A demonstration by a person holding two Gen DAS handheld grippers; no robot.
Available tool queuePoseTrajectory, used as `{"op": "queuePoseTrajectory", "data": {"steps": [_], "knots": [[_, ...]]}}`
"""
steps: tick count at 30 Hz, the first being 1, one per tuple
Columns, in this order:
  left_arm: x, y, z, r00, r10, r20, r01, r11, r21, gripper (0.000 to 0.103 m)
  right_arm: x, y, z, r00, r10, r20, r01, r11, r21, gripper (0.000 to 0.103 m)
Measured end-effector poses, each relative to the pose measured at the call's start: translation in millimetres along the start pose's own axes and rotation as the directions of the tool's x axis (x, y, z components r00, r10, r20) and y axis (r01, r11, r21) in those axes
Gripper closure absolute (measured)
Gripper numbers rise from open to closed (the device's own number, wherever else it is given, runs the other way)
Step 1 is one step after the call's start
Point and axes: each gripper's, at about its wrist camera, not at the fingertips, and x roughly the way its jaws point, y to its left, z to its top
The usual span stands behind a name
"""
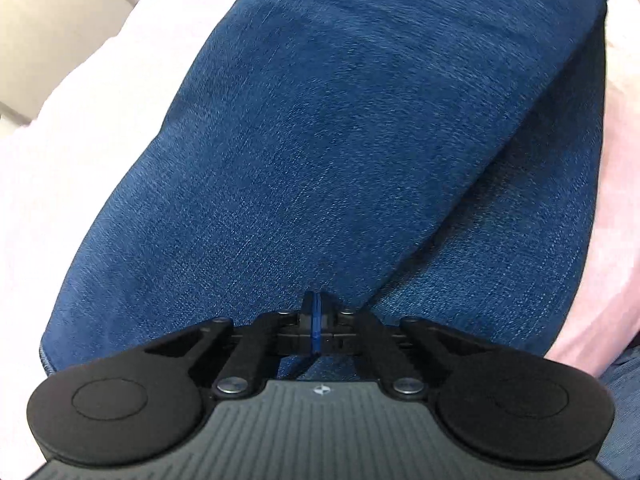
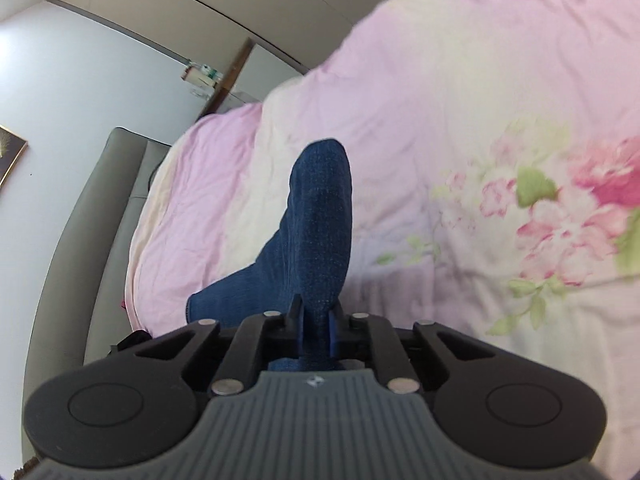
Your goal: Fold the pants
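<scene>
Bunching pants (image 2: pixel 316 236) between right fingers (image 2: pixel 332 328)

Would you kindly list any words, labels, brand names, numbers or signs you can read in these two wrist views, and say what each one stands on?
No readable text in either view.
Left gripper body: a small round white emblem, a symbol, no letters.
Right gripper body: the same kind of emblem, blurred.
Boxes on a shelf by the wall: some printing, too small and blurred to read.
Framed picture: no lettering can be made out.
Pants and floral bedsheet: no label or tag shows.
</scene>
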Motion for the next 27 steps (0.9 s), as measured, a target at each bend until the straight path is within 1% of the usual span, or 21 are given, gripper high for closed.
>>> {"op": "queuePoseTrajectory", "data": {"steps": [2, 4, 5, 6, 7, 8, 9, 10, 11, 13, 15, 16, 17, 19, 21, 23, 25, 27], "knots": [[-4.2, -19.0, 10.3, 1.0, -0.015, 0.021, 0.014, 1.0, 0.026, 0.103, -39.5, -3.7, -2.7, 0.999, -0.024, 0.038, 0.024, 1.0, -0.006, 0.103], [-3.1, -40.8, 22.4, 0.999, -0.026, 0.032, 0.024, 0.998, 0.065, 0.103, -85.0, -17.8, -2.0, 0.993, -0.062, 0.101, 0.061, 0.998, 0.014, 0.103], [-0.3, -51.2, 27.8, 1.0, -0.02, 0.024, 0.018, 0.995, 0.095, 0.103, -109.1, -24.8, 0.0, 0.985, -0.074, 0.154, 0.073, 0.997, 0.013, 0.103], [4.8, -63.5, 33.7, 1.0, 0.02, 0.007, -0.02, 0.988, 0.151, 0.103, -135.0, -35.8, 4.3, 0.979, -0.072, 0.189, 0.068, 0.997, 0.027, 0.103], [9.0, -71.2, 37.5, 0.999, 0.049, -0.011, -0.046, 0.979, 0.197, 0.103, -154.3, -46.6, 7.7, 0.98, -0.067, 0.187, 0.056, 0.996, 0.062, 0.103], [10.7, -73.1, 40.1, 0.998, 0.056, -0.022, -0.05, 0.976, 0.212, 0.103, -170.1, -56.6, 9.4, 0.983, -0.072, 0.169, 0.055, 0.994, 0.099, 0.103], [10.2, -69.9, 41.3, 0.998, 0.046, -0.033, -0.038, 0.979, 0.198, 0.103, -182.7, -62.8, 7.7, 0.982, -0.091, 0.167, 0.073, 0.991, 0.11, 0.103], [9.1, -64.2, 41.8, 0.999, 0.035, -0.036, -0.028, 0.986, 0.167, 0.102, -193.2, -67.8, 3.4, 0.98, -0.122, 0.159, 0.107, 0.989, 0.098, 0.103], [6.7, -58.4, 42.3, 0.999, 0.033, -0.036, -0.028, 0.99, 0.135, 0.101, -196.8, -71.6, -1.4, 0.981, -0.136, 0.141, 0.124, 0.988, 0.087, 0.103], [-1.2, -48.7, 43.1, 0.998, 0.05, -0.024, -0.048, 0.995, 0.087, 0.1, -194.3, -84.2, -15.6, 0.986, -0.126, 0.106, 0.115, 0.988, 0.104, 0.103], [-8.1, -35.7, 33.8, 0.999, 0.039, -0.014, -0.039, 0.999, 0.028, 0.097, -180.8, -96.6, -29.3, 0.993, -0.096, 0.072, 0.086, 0.988, 0.127, 0.099], [-12.3, -29.9, 32.9, 1.0, 0.029, -0.01, -0.029, 1.0, 0.004, 0.094, -167.4, -102.1, -38.3, 0.995, -0.092, 0.05, 0.084, 0.987, 0.137, 0.094], [-15.3, -26.0, 31.8, 1.0, 0.028, -0.004, -0.028, 1.0, -0.01, 0.092, -154.9, -105.9, -42.0, 0.996, -0.09, 0.027, 0.085, 0.986, 0.143, 0.086], [-19.6, -21.0, 29.6, 1.0, 0.027, 0.006, -0.027, 1.0, -0.008, 0.091, -127.2, -108.9, -45.7, 0.996, -0.086, -0.017, 0.087, 0.987, 0.135, 0.079], [-20.0, -19.3, 31.2, 1.0, 0.021, 0.009, -0.021, 1.0, -0.006, 0.089, -101.0, -106.5, -45.2, 0.994, -0.098, -0.05, 0.103, 0.989, 0.105, 0.078], [-19.8, -17.9, 32.8, 1.0, -0.021, 0.015, 0.022, 1.0, -0.01, 0.089, -77.4, -103.8, -42.9, 0.99, -0.114, -0.082, 0.12, 0.99, 0.073, 0.076], [-19.7, -11.2, 30.9, 0.999, -0.026, 0.037, 0.027, 0.999, -0.03, 0.087, -54.3, -101.3, -39.0, 0.985, -0.132, -0.113, 0.138, 0.989, 0.046, 0.075], [-18.7, -5.5, 28.4, 0.997, -0.05, 0.066, 0.053, 0.998, -0.046, 0.086, -35.4, -101.0, -35.7, 0.98, -0.146, -0.137, 0.151, 0.988, 0.022, 0.073]]}}
